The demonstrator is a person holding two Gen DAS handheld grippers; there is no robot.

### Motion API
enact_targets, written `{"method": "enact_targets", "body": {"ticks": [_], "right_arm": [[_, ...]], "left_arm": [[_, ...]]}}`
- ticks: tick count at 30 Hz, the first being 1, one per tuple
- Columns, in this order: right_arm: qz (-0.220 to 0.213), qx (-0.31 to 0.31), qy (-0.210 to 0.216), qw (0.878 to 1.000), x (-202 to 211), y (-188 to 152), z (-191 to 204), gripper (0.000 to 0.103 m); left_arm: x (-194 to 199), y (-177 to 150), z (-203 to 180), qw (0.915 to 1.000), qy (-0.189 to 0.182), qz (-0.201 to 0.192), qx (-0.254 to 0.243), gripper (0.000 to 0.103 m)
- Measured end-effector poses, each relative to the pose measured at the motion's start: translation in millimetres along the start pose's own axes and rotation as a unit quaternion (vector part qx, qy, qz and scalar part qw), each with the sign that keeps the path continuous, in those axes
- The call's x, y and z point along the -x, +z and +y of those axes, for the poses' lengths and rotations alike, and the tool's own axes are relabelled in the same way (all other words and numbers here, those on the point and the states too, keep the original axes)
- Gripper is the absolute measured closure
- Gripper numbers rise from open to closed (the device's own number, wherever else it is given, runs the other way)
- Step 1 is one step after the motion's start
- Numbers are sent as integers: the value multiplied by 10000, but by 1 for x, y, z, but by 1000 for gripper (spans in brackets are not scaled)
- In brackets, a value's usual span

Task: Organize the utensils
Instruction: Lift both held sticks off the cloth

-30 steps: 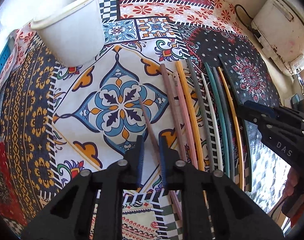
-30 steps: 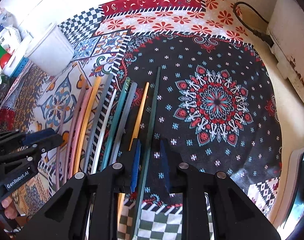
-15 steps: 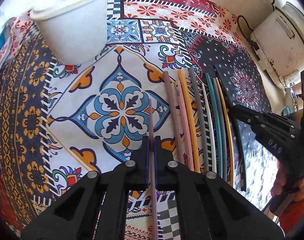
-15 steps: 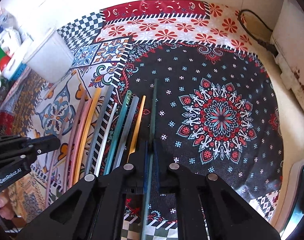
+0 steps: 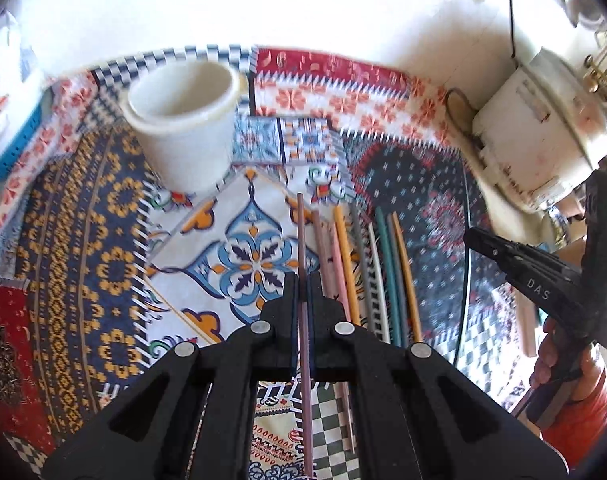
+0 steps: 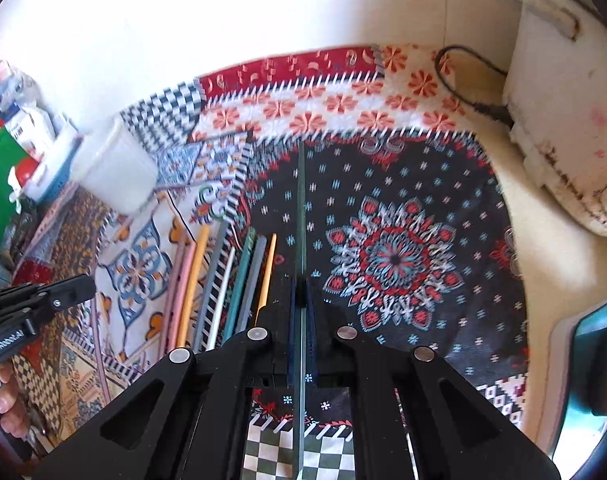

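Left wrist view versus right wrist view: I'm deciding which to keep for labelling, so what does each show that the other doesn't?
Only the left wrist view shows inside the white cup, which looks empty, and the left gripper shut on a brown chopstick.

Only the right wrist view shows the right gripper shut on a dark green chopstick, a green box at far left and a teal-edged thing at far right.

Both show the row of coloured chopsticks lying on the patterned cloth, the cup's outside, and the white appliance.

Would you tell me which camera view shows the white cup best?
The left wrist view: the white cup stands upright there with its open rim and inside visible. The right wrist view shows only its blurred side at the left edge.
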State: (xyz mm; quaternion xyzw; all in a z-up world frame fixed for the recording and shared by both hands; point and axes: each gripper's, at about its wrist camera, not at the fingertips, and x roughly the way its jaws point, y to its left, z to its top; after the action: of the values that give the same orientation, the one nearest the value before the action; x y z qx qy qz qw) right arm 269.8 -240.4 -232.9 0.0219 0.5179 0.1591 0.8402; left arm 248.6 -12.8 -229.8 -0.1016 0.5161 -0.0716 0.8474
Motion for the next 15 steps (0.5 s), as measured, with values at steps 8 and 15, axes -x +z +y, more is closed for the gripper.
{"method": "enact_targets", "body": {"ticks": [8,15], "right_arm": [[-511,-101,33,9986,38,10,5,98],[-927,15,-7,9957,70,18,21,99]], "left_arm": [[51,4,1,9984,-115,-560,-1,101],[88,4,-1,9954,-145,-947,-92,102]]}}
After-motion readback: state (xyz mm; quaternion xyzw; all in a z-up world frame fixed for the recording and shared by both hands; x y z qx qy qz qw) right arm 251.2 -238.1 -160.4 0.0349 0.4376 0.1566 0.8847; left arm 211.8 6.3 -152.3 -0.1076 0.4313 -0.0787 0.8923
